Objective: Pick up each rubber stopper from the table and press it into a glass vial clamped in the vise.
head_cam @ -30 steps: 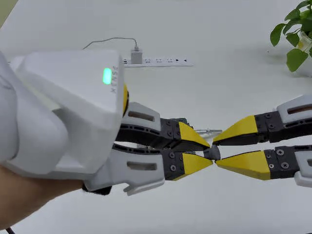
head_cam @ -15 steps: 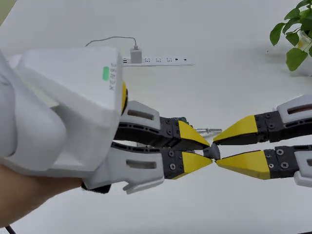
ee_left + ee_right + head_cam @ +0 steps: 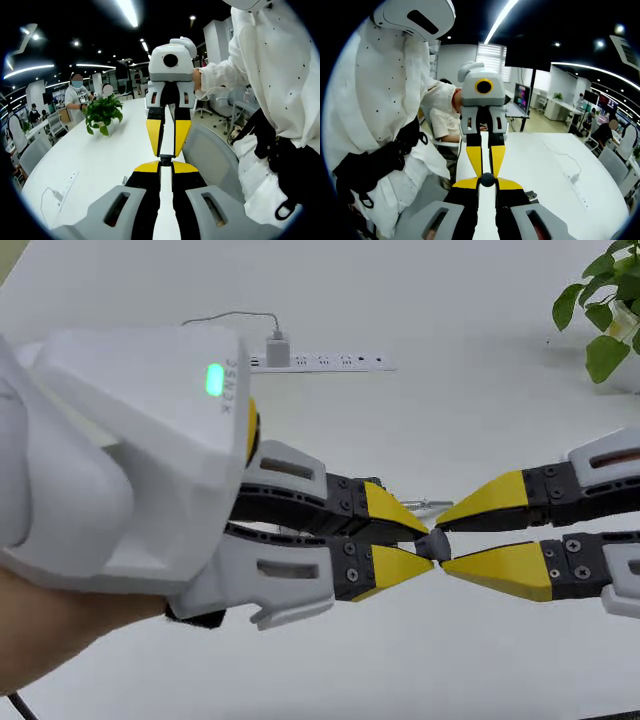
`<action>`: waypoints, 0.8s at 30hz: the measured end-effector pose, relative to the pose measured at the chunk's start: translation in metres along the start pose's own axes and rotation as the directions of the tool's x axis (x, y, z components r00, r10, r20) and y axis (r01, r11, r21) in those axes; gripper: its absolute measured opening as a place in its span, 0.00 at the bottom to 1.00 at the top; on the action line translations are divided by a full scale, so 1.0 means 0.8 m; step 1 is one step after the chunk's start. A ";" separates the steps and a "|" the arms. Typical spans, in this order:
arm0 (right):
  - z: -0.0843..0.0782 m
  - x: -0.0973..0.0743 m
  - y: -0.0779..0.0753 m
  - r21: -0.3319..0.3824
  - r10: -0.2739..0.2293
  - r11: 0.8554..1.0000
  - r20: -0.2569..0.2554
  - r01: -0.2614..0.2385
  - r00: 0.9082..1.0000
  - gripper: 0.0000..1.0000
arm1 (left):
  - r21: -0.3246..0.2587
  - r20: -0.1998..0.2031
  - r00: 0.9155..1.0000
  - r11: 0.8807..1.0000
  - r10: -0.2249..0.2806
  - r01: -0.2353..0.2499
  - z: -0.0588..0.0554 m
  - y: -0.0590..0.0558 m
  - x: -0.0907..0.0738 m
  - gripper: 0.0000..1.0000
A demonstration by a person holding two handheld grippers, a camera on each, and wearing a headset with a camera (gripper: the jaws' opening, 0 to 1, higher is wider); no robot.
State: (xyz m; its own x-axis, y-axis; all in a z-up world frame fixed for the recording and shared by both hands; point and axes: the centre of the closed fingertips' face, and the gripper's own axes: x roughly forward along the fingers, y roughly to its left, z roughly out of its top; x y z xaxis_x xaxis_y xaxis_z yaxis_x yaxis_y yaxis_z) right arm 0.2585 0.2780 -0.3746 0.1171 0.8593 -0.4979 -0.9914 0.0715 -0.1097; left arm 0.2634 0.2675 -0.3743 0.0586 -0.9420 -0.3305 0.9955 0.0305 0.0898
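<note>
A small dark grey rubber stopper (image 3: 433, 544) hangs above the white table (image 3: 470, 420) between two pairs of yellow tips that meet head-on. My left gripper (image 3: 428, 548) comes in from the left and my right gripper (image 3: 442, 548) from the right. Each pair of jaws stands a stopper's width apart and pinches it. The stopper (image 3: 487, 180) looks round at my right gripper's (image 3: 487, 183) tips. At my left gripper's (image 3: 164, 165) tips the stopper (image 3: 164, 161) is a small dark speck. A metal threaded part (image 3: 425, 508) pokes out behind the left jaws; what it belongs to is hidden.
A white power strip (image 3: 320, 364) with a plugged-in charger (image 3: 277, 348) lies at the far side of the table. A potted plant (image 3: 605, 310) stands at the back right. A person in white stands close by, and other people stand in the room beyond.
</note>
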 end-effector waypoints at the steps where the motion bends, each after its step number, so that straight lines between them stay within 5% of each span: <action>1: 0.000 0.000 0.000 0.004 -0.002 1.000 0.002 0.002 1.000 0.07 | -0.001 0.000 1.000 1.000 0.000 0.000 0.000 0.000 0.000 0.03; 24: -0.005 0.007 0.002 0.053 0.020 0.998 0.010 -0.020 1.000 0.06 | -0.026 0.013 1.000 0.999 0.022 -0.022 -0.015 0.000 -0.001 0.08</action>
State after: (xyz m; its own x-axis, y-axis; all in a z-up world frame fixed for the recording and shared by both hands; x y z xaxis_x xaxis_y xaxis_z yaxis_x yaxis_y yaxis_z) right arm 0.2575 0.2808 -0.3812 0.0969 0.8653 -0.4917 -0.9953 0.0811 -0.0535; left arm 0.2645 0.2725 -0.3852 0.0798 -0.9455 -0.3158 0.9956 0.0596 0.0729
